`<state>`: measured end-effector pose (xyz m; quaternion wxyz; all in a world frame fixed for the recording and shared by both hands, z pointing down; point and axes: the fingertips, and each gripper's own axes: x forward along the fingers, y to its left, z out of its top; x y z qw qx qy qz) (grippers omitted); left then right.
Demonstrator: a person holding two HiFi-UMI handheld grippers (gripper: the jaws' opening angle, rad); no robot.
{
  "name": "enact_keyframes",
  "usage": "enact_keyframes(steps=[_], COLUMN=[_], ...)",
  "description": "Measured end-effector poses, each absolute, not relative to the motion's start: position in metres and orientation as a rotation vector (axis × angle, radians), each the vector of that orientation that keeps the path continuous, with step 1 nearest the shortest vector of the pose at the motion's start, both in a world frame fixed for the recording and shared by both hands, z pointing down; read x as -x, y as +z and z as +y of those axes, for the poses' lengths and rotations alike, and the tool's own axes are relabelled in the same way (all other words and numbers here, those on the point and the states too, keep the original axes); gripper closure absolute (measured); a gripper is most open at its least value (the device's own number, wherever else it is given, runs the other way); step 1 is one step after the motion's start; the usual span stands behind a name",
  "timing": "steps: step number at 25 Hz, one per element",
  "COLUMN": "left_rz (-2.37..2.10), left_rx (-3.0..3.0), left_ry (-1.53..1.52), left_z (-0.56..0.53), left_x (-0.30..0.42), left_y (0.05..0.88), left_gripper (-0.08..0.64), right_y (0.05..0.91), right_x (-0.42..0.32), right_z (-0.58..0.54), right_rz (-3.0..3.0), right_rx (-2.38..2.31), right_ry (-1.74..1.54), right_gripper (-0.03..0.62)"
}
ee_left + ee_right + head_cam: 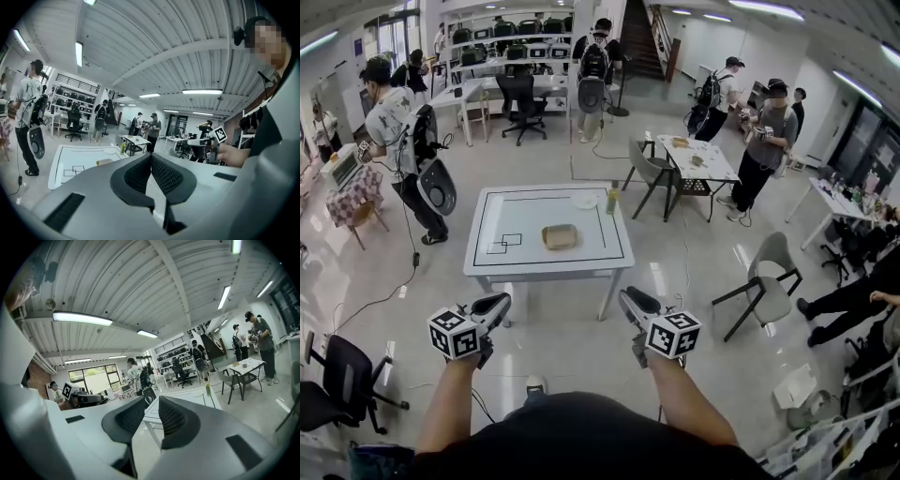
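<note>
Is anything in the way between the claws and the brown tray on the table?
Nothing visible. Only floor lies between the left claw, the right claw and the table; the tray sits near its front edge.

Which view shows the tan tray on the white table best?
The head view: it looks down on the whole tray, unblocked, on the table. The left gripper view shows it small and edge-on. The right gripper view shows the table but no tray.
</note>
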<state>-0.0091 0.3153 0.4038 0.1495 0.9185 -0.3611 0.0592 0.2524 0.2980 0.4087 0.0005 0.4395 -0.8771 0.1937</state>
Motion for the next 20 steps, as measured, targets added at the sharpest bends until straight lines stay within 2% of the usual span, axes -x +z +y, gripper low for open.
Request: enact_keyframes(steps=[20], left_rz=[-0.966], left_rx=[-2.608], left_ry=[0.207], left_z=[0.189], left_x=[0.082], left_y=[0.421], left_gripper=[0.537], right_y=[0.428], right_x=[-0.180], right_z=[0.179], right_rz=[-2.701], right_rx=[-1.384], right_ry=[0.651], right_gripper=[0.492])
